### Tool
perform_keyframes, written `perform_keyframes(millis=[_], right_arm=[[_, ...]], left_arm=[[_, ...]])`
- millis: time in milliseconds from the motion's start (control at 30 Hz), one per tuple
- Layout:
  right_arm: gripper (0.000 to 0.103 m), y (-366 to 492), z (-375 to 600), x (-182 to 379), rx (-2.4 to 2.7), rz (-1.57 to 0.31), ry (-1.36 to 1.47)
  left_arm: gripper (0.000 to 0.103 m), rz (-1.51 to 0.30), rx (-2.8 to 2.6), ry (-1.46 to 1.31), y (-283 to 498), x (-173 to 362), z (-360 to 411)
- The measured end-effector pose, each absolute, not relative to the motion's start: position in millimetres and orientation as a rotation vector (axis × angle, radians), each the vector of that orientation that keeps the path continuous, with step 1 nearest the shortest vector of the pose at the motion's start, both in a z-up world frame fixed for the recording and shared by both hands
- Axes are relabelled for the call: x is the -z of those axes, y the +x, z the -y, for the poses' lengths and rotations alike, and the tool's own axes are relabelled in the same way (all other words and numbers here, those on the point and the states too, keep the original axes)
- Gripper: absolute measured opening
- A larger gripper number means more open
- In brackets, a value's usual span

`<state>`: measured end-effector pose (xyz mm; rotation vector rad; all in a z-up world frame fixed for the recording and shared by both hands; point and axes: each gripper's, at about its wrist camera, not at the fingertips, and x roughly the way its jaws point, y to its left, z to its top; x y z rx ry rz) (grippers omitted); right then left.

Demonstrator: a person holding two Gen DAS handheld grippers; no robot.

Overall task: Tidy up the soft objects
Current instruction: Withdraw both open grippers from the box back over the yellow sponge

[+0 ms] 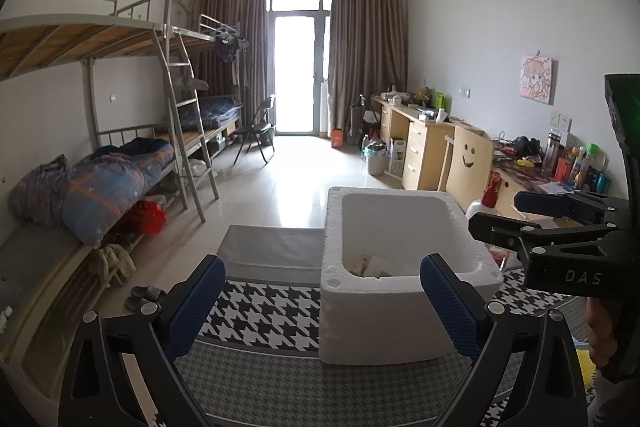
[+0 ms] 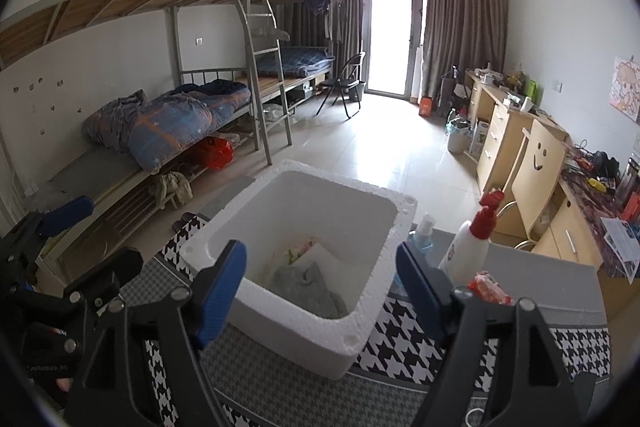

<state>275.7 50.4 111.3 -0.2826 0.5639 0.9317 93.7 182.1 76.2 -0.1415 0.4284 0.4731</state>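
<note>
Dormitory floor, houndstooth mat [image 1: 260, 311] underfoot. Far left: bunk beds [image 2: 192, 115] with blue quilt. Near left: my left gripper [image 1: 322, 303], fingers spread, empty. Centre: white foam box [image 2: 304, 211] on the mat, holding grey cloth [image 2: 304, 287] and pale folded fabric [image 2: 304, 251]. My right gripper [image 2: 320, 291], fingers spread, empty, above the box's near rim. Right: white bottle [image 2: 468, 251], red cap, just beside the box.

Left gripper [image 1: 322, 301]: black angular plastic frame, triangular cut-outs, silver round screws at joints. Fingers [image 1: 196, 303] padded in dark blue, finely textured rubber. Right gripper [image 2: 320, 293]: same build, black arms, blue pads [image 2: 220, 291], silver screws. White letters "DAS" on its black housing. Skin of a hand [image 1: 600, 335] visible behind the body.
</note>
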Motion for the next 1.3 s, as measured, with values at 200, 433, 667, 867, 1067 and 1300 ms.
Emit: perform_keyframes(millis=[200,433,667,867,1067,1300], right_arm=[[0.091,268.4,-35.5,-113.2,-0.923,-0.539,-0.249],[0.095,263.9,-18.7,-113.0,-0.911,-0.523,-0.217],[0.095,250.2,0.4,-115.4,-0.915,-0.501,-0.192],[0.095,237.2,15.2,-113.5,-0.918,-0.471,-0.189],[0.095,232.3,29.5,-106.7,-0.905,-0.463,-0.170],[0.095,228.5,45.1,-98.3,-0.879,-0.450,-0.166]], left_arm=[[0.102,-0.407,-0.458,-0.130,88.7,-81.6,-170.5],[0.102,-0.402,-0.441,-0.123,84.3,-81.6,-161.0],[0.102,-0.383,-0.408,-0.121,75.5,-82.5,-152.7],[0.102,-0.371,-0.384,-0.106,69.9,-80.7,-139.9],[0.102,-0.367,-0.354,-0.104,65.9,-76.5,-127.5],[0.102,-0.364,-0.324,-0.099,62.7,-72.3,-115.4]])
